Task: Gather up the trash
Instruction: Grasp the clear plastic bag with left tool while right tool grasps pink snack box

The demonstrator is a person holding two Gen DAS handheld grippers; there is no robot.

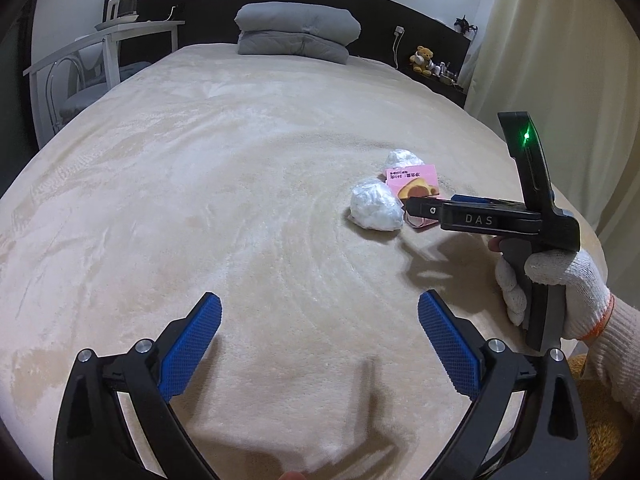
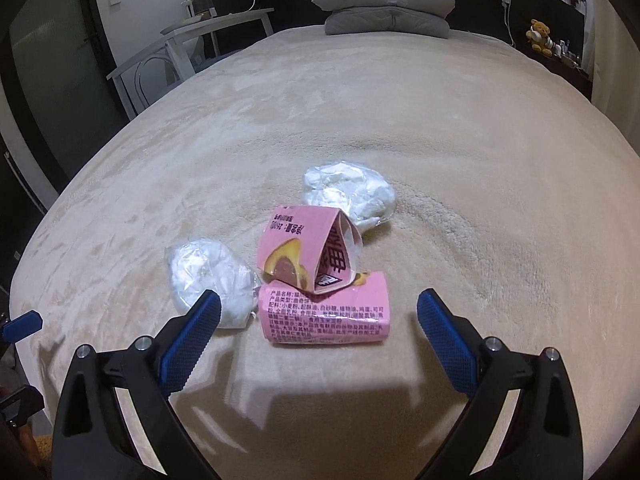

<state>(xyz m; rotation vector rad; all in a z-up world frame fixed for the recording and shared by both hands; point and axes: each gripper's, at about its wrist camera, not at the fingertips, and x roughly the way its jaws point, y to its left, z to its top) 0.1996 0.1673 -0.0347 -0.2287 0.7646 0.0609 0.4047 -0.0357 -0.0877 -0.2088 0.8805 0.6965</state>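
Soft indoor light is falling from above and behind the cameras, casting blurred shadows of each gripper onto the bed [image 1: 200, 160] toward the viewer. A green lamp [image 1: 526, 136] is glowing. Fisheye curvature is bending the edges, dark corners are vignetting, and focus is holding sharp.

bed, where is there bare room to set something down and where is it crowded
Bare blanket runs from the folded duvet down to the open left gripper. Crowded: two white wads touch the pink box ahead of the open right gripper.
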